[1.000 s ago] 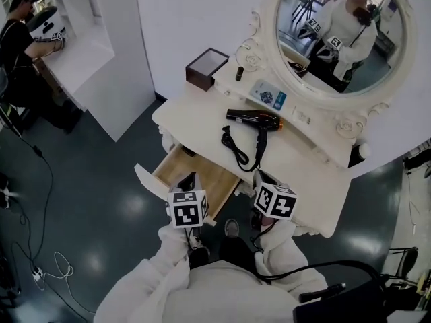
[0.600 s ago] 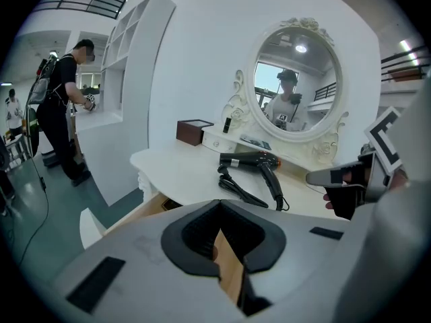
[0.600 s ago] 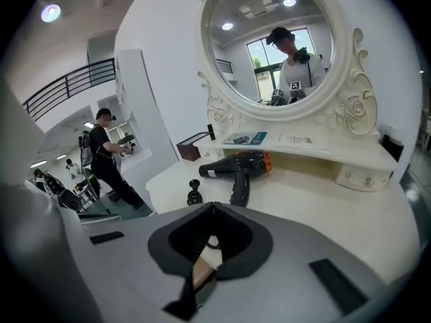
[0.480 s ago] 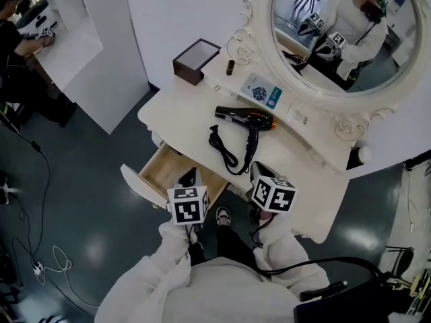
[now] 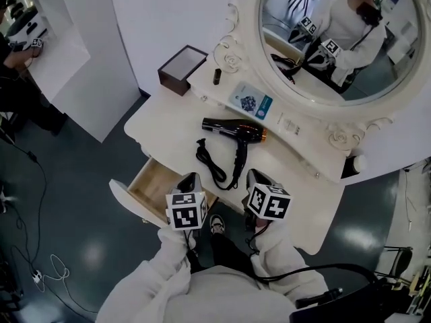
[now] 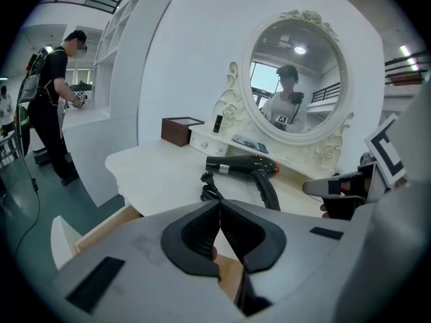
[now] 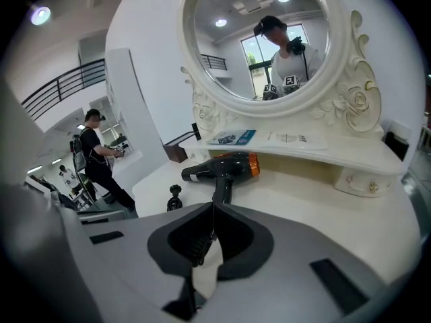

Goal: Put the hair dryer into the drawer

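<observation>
Open light-wood drawer point(image 5: 153, 186) juts from the white dressing table's point(image 5: 168, 130) front-left. Left gripper point(image 5: 189, 180) over it, jaws together, empty. Black orange-ringed hair dryer point(image 5: 232, 129) lies mid-table, untouched. Right gripper point(image 5: 254, 177) at table's front edge, closed, empty. Risk: the loose black cord point(image 5: 212, 160) likely snags the drawer rim.

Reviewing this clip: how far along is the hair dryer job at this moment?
Done: the drawer stands open below the table's front edge. In hand: nothing. The left gripper and the right gripper are both shut and empty, and neither touches the hair dryer. Left: the hair dryer lies on the tabletop with its cord beside it. It has to be grasped and placed in the drawer.
</observation>
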